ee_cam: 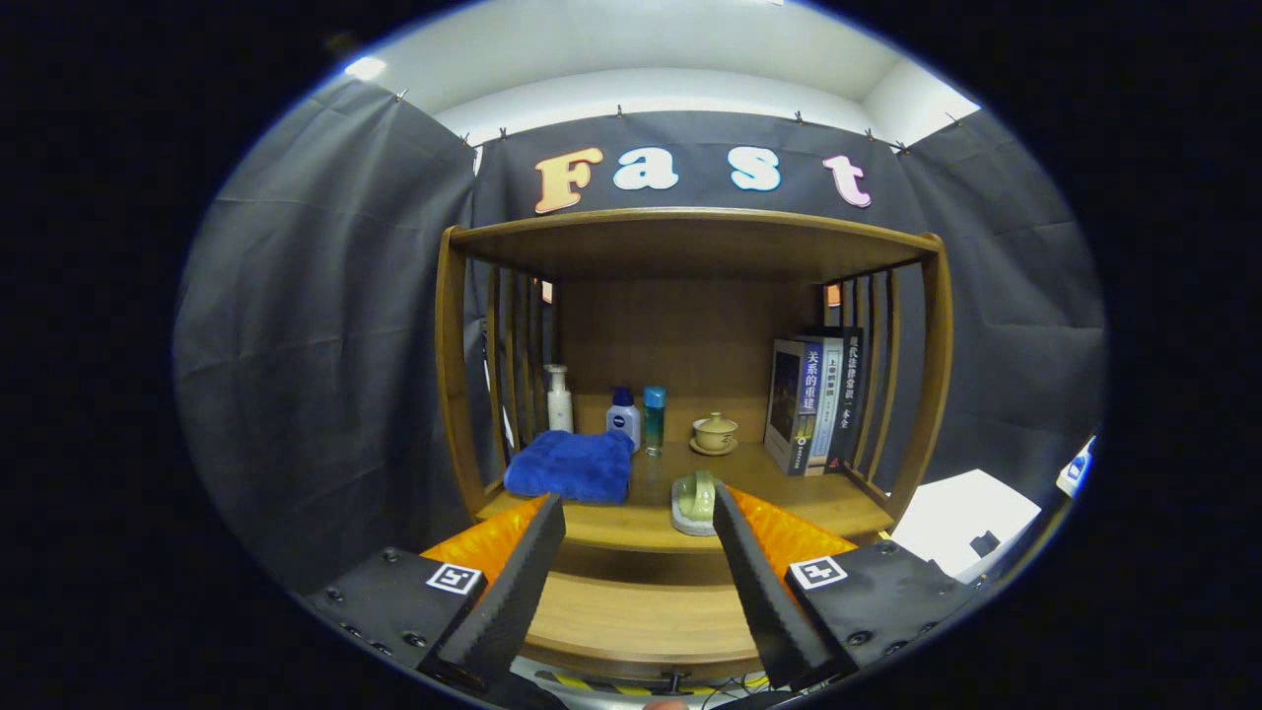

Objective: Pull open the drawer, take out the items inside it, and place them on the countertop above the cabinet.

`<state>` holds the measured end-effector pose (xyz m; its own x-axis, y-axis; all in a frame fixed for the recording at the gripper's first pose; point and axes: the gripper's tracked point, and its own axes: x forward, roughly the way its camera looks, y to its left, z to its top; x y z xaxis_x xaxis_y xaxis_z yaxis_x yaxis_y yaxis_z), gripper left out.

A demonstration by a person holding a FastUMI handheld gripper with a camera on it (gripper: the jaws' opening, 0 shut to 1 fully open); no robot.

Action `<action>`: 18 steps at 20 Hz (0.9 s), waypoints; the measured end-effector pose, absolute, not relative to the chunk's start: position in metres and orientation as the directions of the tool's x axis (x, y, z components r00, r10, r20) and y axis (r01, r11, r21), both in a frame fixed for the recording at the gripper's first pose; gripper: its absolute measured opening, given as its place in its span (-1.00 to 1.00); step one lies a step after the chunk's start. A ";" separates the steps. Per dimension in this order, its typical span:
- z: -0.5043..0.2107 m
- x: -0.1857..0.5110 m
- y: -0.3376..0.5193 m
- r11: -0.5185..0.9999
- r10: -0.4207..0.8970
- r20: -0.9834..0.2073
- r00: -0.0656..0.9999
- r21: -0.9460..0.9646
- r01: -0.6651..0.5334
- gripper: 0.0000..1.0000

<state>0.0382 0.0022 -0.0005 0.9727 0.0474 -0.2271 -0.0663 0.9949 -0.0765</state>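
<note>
Task so far: looks early. Drawer (646,613) below the countertop seems shut, or close to it. Can't tell 100% bc the view bends.
Left to do: pull drawer out, grab stuff inside, put it up top. I'd guess all of that is still ahead.
Things inside drawer: hidden, can't see them.
Tongs: gripper (639,515) is wide apart, holding nothing. Its 2 dark bumpy fingers (523,577) point at the cabinet, w/ the drawer front between and under them.
Where the drawer is: just under the countertop (641,528), right ahead of the fingers.
Countertop stuff: blue towel (572,466) folded on the left. Green cup on a small dish (695,501) near the front edge, just by the right finger tip. White pump bottle (559,397), a blue-cap bottle (623,416) and a teal can (654,419) stand at the back. Little lidded tea bowl (715,432) on a saucer. Books (816,399) stand upright on the right.
Free spot: some bare wood in the middle, btw towel and books. Prob room for more things there.
Cabinet: brown wood, slat sides, a roof board on top.
Room: black cloth walls all round, white ceiling. White paper-ish thing (971,518) down on the right.
</note>
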 end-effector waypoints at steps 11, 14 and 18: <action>-0.048 0.005 -0.017 0.999 -0.008 -0.216 0.976 -0.047 -0.002 0.96; -0.063 0.001 -0.024 0.999 -0.025 -0.211 0.977 -0.033 0.019 0.96; -0.081 -0.007 -0.031 0.999 -0.040 -0.194 0.980 -0.027 0.036 0.96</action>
<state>-0.0075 -0.0313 -0.0810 0.9801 -0.0402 -0.1943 0.0357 0.9990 -0.0267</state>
